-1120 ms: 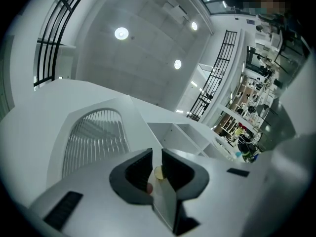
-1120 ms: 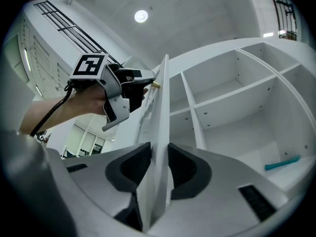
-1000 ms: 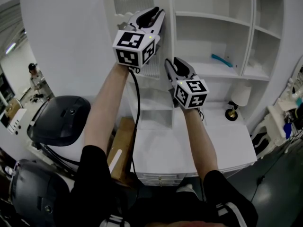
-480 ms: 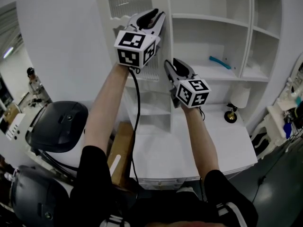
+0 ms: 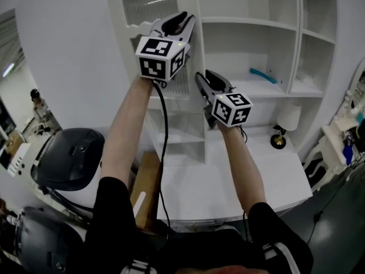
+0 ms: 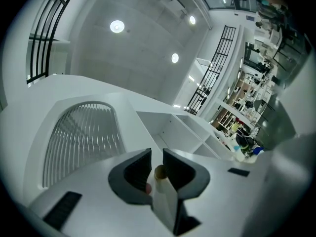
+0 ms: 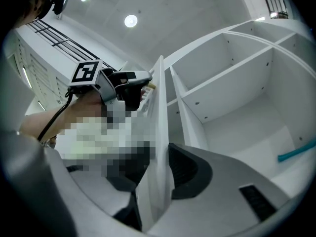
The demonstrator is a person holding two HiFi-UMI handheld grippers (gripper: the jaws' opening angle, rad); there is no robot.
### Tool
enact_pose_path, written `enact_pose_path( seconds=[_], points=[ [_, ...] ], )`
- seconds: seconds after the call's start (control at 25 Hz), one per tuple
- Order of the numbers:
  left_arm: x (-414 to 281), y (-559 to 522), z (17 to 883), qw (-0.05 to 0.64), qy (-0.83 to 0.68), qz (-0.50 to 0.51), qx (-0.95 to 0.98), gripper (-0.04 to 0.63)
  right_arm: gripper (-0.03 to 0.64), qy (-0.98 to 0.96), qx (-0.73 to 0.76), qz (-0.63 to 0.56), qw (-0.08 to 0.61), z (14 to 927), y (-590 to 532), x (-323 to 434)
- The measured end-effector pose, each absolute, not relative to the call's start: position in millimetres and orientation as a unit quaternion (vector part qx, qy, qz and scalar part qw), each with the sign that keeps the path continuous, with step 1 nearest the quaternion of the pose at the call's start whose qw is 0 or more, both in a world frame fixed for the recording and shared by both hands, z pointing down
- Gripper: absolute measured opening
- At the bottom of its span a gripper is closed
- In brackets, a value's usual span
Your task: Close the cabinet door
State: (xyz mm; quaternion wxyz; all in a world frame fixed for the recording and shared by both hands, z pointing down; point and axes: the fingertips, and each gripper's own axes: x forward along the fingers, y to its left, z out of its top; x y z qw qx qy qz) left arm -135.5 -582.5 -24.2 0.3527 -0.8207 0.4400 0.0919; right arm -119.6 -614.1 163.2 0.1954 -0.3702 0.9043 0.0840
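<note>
The white cabinet door [image 5: 153,4], with a ribbed glass panel, stands partly open at the left of the open shelves [image 5: 251,44]. My left gripper [image 5: 183,20] is at the door's free edge high up. In the left gripper view [image 6: 157,167] its jaws close on that edge beside a small brass knob [image 6: 160,172]. My right gripper [image 5: 199,79] holds the same edge lower down. In the right gripper view [image 7: 159,174] the door [image 7: 159,107] runs edge-on between its jaws, and the left gripper [image 7: 140,90] shows above.
A teal tool [image 5: 262,75] lies on a middle shelf. A white desk [image 5: 239,176] below carries a small lamp [image 5: 289,121]. Dark rounded machines [image 5: 71,156] and a cardboard box [image 5: 147,176] stand at the left. A cable [image 5: 164,130] hangs from the left gripper.
Both grippers and the door edge have shifted a little toward the cabinet's upright. The view has drifted slightly, and the grips look the same.
</note>
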Motion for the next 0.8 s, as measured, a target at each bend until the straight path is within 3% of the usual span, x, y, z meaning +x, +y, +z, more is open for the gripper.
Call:
enact_pose_path(
  seconds=[0.8],
  points=[
    [-129.3, -621.5, -20.8, 0.338, 0.461, 0.095, -0.815, 0.07, 0.13, 0.905, -0.373, 0.069, 0.191, 166.6, -651.5, -116.0]
  ],
)
